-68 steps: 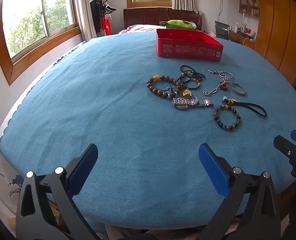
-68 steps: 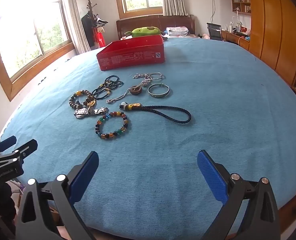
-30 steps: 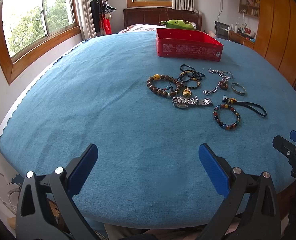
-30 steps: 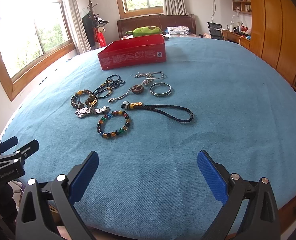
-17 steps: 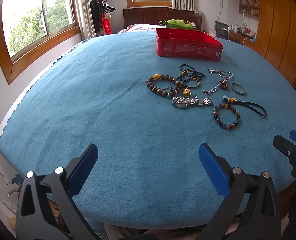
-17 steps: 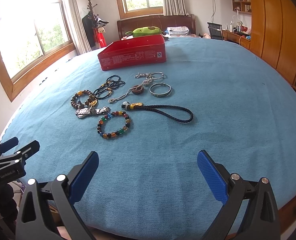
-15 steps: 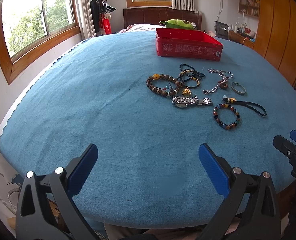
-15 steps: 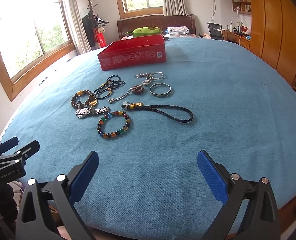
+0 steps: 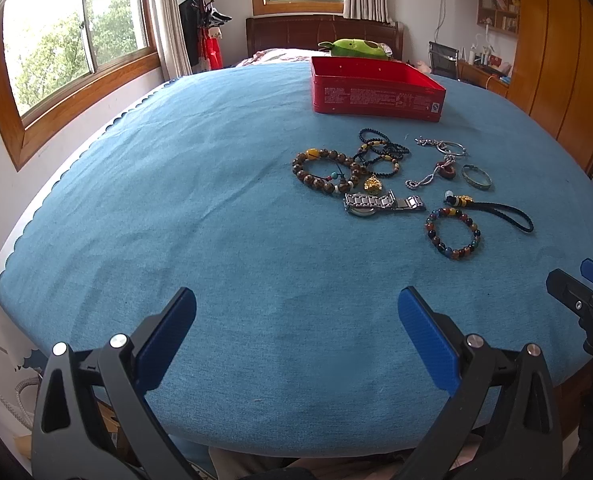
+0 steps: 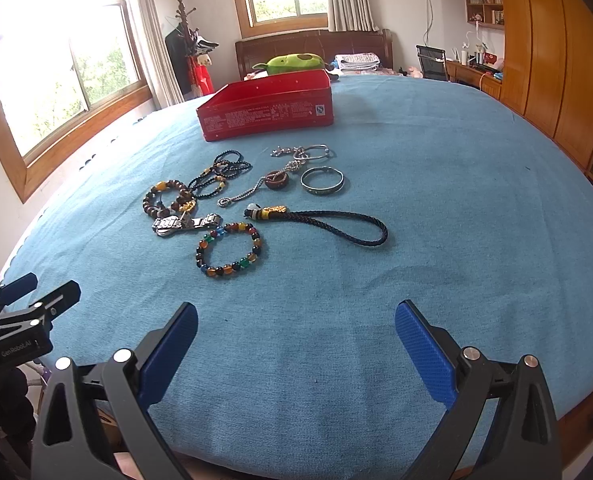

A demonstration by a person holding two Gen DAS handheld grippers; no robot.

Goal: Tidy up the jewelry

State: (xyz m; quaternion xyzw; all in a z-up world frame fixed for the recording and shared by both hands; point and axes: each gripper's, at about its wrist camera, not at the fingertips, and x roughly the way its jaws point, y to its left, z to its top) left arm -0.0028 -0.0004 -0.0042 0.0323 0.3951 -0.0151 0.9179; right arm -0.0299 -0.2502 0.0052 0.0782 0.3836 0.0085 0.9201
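Note:
Jewelry lies in a loose cluster on the blue tablecloth [image 9: 176,208]: a multicolour bead bracelet [image 9: 454,233] [image 10: 229,249], a steel watch [image 9: 380,203] [image 10: 184,224], a brown bead bracelet [image 9: 323,171] [image 10: 168,198], thin black bead strands [image 9: 380,151] [image 10: 220,174], a silver chain with a brown ring [image 9: 436,174] [image 10: 270,182], a metal bangle [image 9: 476,177] [image 10: 322,181] and a braided black cord [image 9: 496,211] [image 10: 328,224]. Behind them stands an open red tin box [image 9: 376,89] [image 10: 268,106]. My left gripper [image 9: 296,320] and right gripper [image 10: 296,334] hang open near the table's front edge, well short of the jewelry, holding nothing.
The table's front edge runs just under both grippers. Windows line the left wall. Wooden cabinets [image 10: 544,52] stand on the right, a bed with a green plush toy [image 10: 292,63] behind the table. Bare cloth spreads left and right of the cluster.
Both views have crept very slightly; the jewelry and the red box lie where they were, and both grippers stay open.

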